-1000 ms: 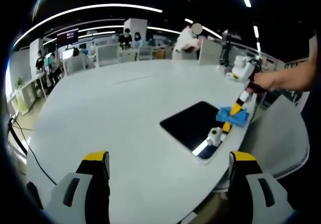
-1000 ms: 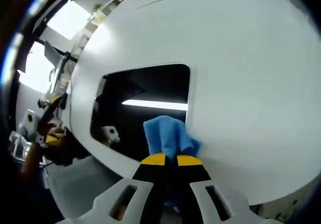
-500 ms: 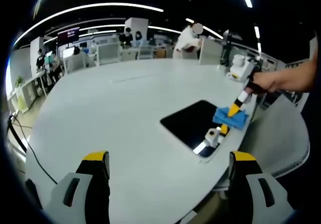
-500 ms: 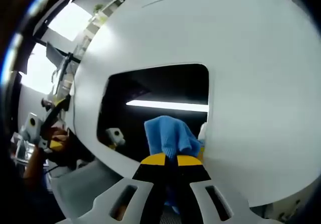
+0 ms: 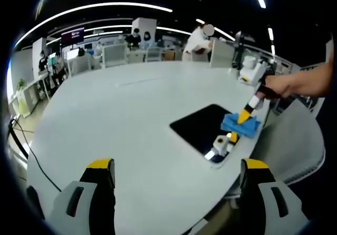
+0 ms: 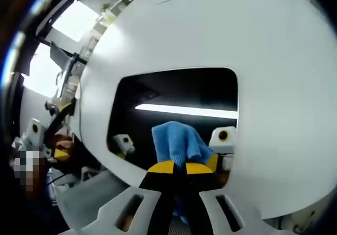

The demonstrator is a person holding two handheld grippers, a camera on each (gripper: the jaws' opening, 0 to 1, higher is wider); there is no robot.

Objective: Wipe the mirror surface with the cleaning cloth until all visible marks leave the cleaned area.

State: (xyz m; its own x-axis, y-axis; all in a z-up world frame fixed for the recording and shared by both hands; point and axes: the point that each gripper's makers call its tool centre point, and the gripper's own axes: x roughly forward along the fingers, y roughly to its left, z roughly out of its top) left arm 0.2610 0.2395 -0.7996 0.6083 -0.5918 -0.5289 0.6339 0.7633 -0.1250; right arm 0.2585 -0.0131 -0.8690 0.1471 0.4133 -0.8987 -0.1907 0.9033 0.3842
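Two grippers are in play over a large white oval table [image 5: 121, 119]. The right gripper [image 6: 179, 167] has its yellow-tipped jaws pinched together on a bunched blue cloth [image 6: 177, 142], and the cloth is pressed onto a dark rectangular mirror [image 6: 174, 95] that lies flat near one edge of the table. In the left gripper view the same mirror [image 5: 202, 127] sits toward the table's right edge, with the cloth [image 5: 239, 125] at its far right corner and the right gripper [image 5: 246, 114] slanting down onto it from a hand [image 5: 284, 85] that reaches in from the right. The mirror reflects a bright ceiling light strip [image 6: 184, 110] and, beside the cloth, parts of the gripper itself, which cover some of the glass; whether any marks lie on the surface cannot be told. The left gripper [image 5: 176, 179] hangs well apart from the mirror, above the table's near edge, its jaws spread wide with nothing between them. A black cable [image 5: 26, 156] runs along the table's left edge. Beyond the table's far edge stand desks, chairs [image 5: 113, 56] and several people [image 5: 197, 42] in an open office under long curved ceiling lights. Past the table edge in the right gripper view, a person's hand holds the left gripper [image 6: 39, 135], small and partly hidden.
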